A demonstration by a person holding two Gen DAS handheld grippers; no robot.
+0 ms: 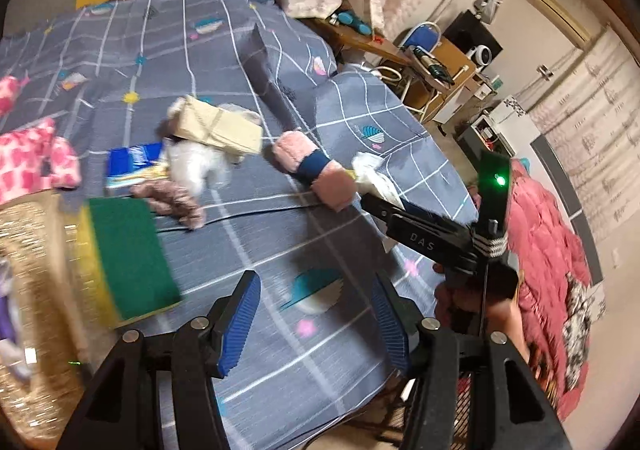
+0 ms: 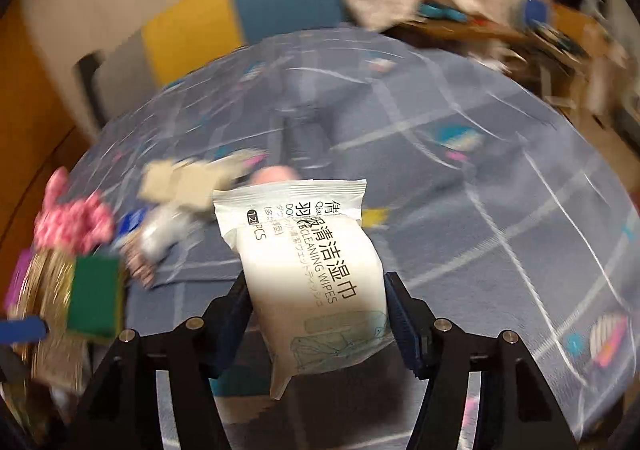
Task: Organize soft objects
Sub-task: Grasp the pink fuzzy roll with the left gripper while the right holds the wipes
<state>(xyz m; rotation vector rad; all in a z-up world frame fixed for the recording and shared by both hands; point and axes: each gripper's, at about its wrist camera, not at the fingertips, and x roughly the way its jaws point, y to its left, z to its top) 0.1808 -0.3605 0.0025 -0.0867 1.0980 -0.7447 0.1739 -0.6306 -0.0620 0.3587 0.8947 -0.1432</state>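
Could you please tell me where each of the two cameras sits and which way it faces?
Left wrist: sits on the left gripper, open and empty, looking across the grey grid-patterned bedspread; the right gripper and the person's right hand show.
Right wrist: sits on the right gripper, facing the same bedspread, shut on the white pack of cleaning wipes.
Shared: green-and-yellow scouring sponge, wipes pack.

On the bed lie one green sponge point(image 1: 128, 250), one pink roll point(image 1: 312, 169), one beige folded cloth point(image 1: 220, 125), one blue packet point(image 1: 134, 165); one wipes pack point(image 2: 312, 270).
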